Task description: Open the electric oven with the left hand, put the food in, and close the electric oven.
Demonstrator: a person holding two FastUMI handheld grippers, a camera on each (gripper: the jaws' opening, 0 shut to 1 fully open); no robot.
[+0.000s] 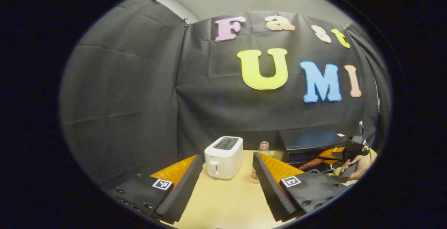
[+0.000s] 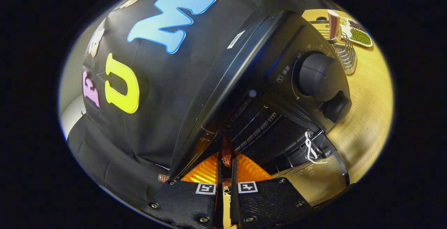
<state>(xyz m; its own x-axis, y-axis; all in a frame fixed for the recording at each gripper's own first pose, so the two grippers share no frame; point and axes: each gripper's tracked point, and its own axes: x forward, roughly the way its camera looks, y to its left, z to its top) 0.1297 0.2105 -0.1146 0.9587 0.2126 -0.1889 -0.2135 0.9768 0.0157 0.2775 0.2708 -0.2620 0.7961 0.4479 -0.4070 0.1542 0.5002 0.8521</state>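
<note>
The black electric oven [image 2: 265,65] looms close in the right gripper view, its glass door [image 2: 314,176] folded down. My right gripper [image 2: 227,161] is shut on a reddish sausage [image 2: 227,152], which points into the oven's dark cavity. In the left gripper view the oven [image 1: 310,140] stands at the far right of the table, and a hand [image 1: 356,168] holds the right gripper [image 1: 319,161] and sausage [image 1: 310,164] at its front. My left gripper [image 1: 227,155] hovers wide open over the table, away from the oven, with nothing between its fingers.
A white toaster [image 1: 223,157] and a small bottle [image 1: 262,150] stand on the wooden table [image 1: 223,201] ahead of the left gripper. Beside the oven are a wire rack with a cup [image 2: 336,26] and a tray of beans [image 2: 359,35]. Two knobs [image 2: 319,77] sit on the oven's panel.
</note>
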